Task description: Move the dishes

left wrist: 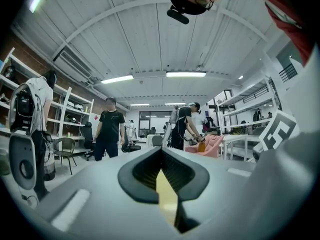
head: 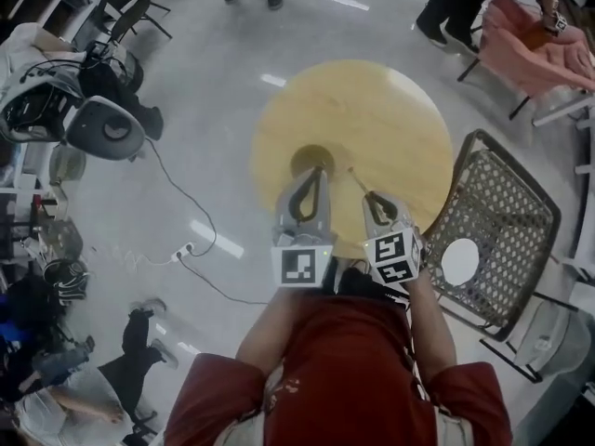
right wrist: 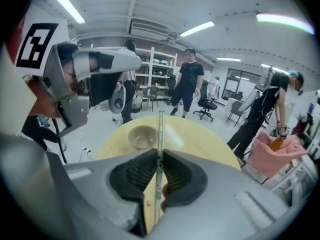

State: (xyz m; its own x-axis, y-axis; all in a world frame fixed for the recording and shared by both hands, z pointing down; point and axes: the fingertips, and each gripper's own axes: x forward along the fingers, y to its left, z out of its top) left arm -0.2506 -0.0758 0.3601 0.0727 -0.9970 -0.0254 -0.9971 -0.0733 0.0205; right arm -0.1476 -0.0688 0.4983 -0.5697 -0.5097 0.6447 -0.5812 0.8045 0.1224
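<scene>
A tan bowl point(head: 311, 159) point(right wrist: 142, 135) stands on the round wooden table point(head: 372, 110) point(right wrist: 195, 134), near its front edge. My left gripper point(head: 314, 171) point(left wrist: 161, 153) hovers over the bowl's near side, shut, with nothing between its jaws. It also shows at the upper left of the right gripper view point(right wrist: 90, 79). My right gripper point(head: 372, 197) point(right wrist: 159, 156) is just to the right, tilted down toward the table. It is shut on a thin pale stick like a chopstick point(right wrist: 160, 134) point(head: 357, 178), which juts out past the fingertips.
A wicker chair point(head: 502, 221) stands right of the table with a white plate point(head: 459, 261) on its seat. A pink chair point(head: 539, 49) is at the far right. Cables and a power strip point(head: 186, 249) lie on the floor at left. People stand beyond the table.
</scene>
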